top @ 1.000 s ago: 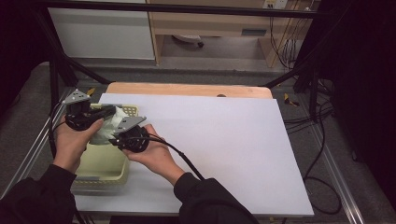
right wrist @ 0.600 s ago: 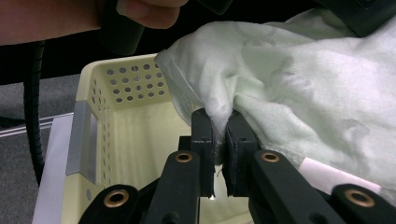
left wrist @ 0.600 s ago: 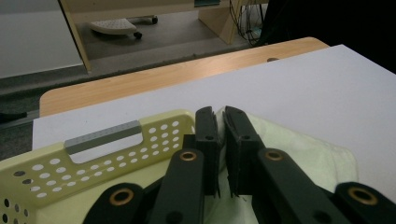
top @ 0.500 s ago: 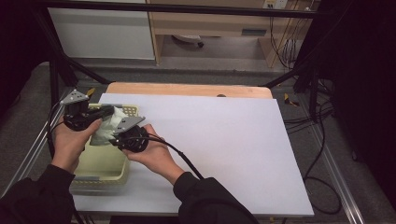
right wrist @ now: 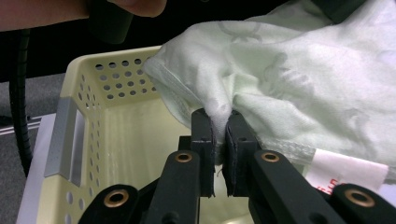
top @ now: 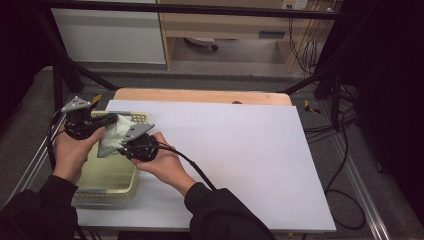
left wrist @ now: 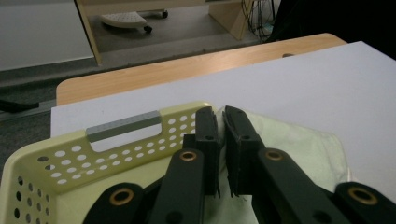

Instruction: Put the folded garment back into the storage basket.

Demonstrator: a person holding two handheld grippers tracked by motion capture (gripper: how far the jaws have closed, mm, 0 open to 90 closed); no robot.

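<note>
Two grippers meet over the pale yellow basket [top: 107, 175] that sits at about eight o'clock on the white table [top: 240, 160], and between them hangs a pale green cloth [top: 112, 136]. The left gripper [left wrist: 221, 135] has its jaws drawn narrow on a fold of that cloth, the fabric pinched between them just above the basket's far wall with its grey handle strip [left wrist: 123, 126]. The right gripper [right wrist: 218, 122] is likewise clamped tight on a bunched edge, close to a white label [right wrist: 343, 170] sewn into the hem (red print on it, too small to read). From the high view the cloth is lifted clear of the basket floor, spanning toward twelve o'clock over the rim.

My worry is the grip itself: each jaw pair holds only a thin pinch, so if the hands pull apart sharply the fabric could slide out of one and drop back in. A trailing corner might also snag the perforated rim and tug the light basket along.
</note>
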